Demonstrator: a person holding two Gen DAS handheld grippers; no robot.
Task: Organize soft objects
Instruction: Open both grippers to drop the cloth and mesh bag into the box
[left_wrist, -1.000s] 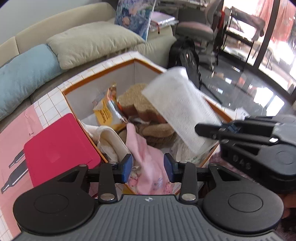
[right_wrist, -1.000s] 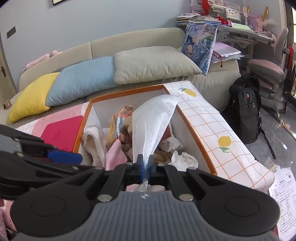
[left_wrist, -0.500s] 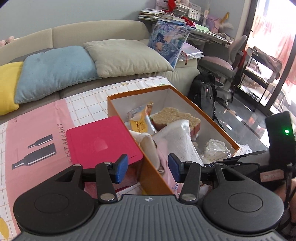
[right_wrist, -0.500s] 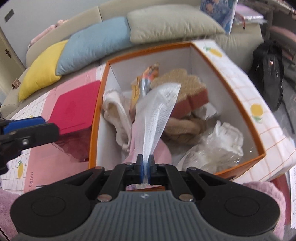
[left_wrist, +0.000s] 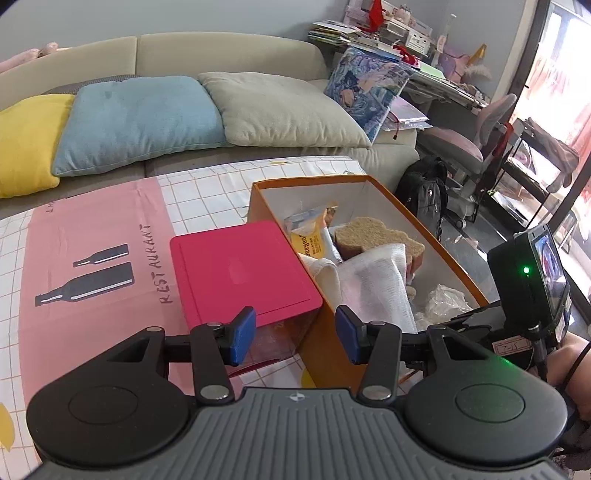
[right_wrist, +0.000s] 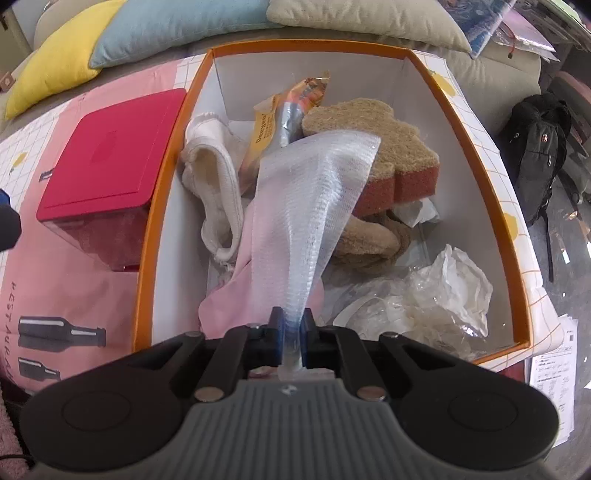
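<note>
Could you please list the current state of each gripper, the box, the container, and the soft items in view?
left gripper: jaws open, empty, beside the box.
right gripper: jaws shut on the white mesh cloth.
white mesh cloth: pinched at one end, draped over the box contents.
orange box: open, no lid on.
red container: lid on, outside the box.
bear-shaped sponge: lying inside the box.
cream sock: crumpled against the box wall.

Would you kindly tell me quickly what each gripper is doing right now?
Left gripper: open, holding nothing.
Right gripper: closed on the white mesh cloth.
</note>
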